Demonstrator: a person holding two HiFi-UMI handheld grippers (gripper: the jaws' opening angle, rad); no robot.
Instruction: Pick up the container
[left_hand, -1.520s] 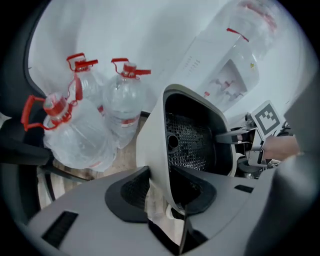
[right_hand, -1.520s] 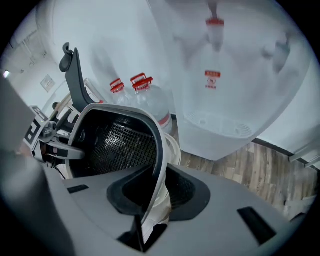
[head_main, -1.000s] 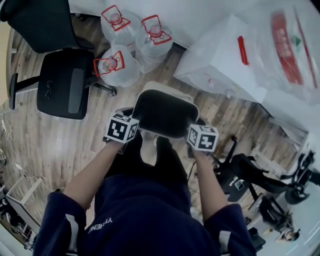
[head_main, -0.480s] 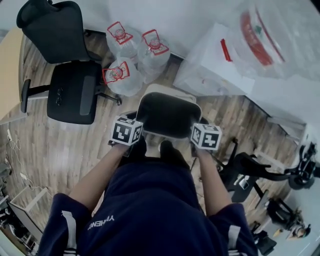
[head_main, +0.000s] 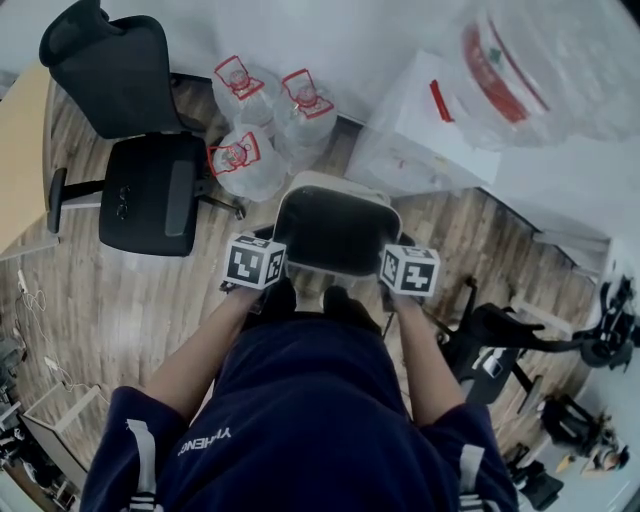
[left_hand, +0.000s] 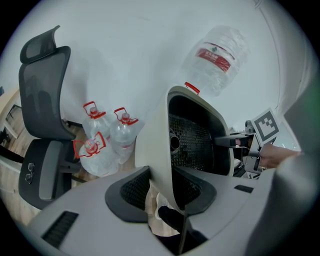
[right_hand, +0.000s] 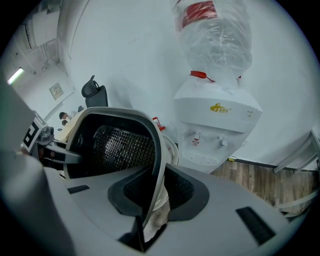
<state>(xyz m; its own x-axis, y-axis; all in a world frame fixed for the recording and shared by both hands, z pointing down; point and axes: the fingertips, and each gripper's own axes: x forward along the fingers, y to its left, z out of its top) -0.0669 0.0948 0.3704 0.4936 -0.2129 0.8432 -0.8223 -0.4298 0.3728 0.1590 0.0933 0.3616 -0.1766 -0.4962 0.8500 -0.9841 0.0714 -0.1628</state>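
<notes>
The container (head_main: 335, 228) is a cream bin with a black mesh liner, held off the floor in front of the person's legs. My left gripper (head_main: 278, 252) grips its left wall and my right gripper (head_main: 392, 256) its right wall. In the left gripper view the cream wall (left_hand: 155, 145) runs between the dark pads (left_hand: 131, 192), which press on it at my left gripper (left_hand: 162, 194). In the right gripper view the thin rim (right_hand: 159, 150) is likewise pinched at my right gripper (right_hand: 155, 192). The mesh inside (right_hand: 122, 145) looks empty.
Three large water bottles (head_main: 262, 125) stand on the wooden floor ahead. A black office chair (head_main: 150, 190) is at the left beside a wooden desk edge (head_main: 22, 160). A white water dispenser (head_main: 425, 135) with a bottle on top (head_main: 540, 70) stands ahead right. Black equipment (head_main: 510, 340) lies at the right.
Both grippers keep the same hold on the container. The head view has swung slightly, so the chair and bottles now sit a little further right.
</notes>
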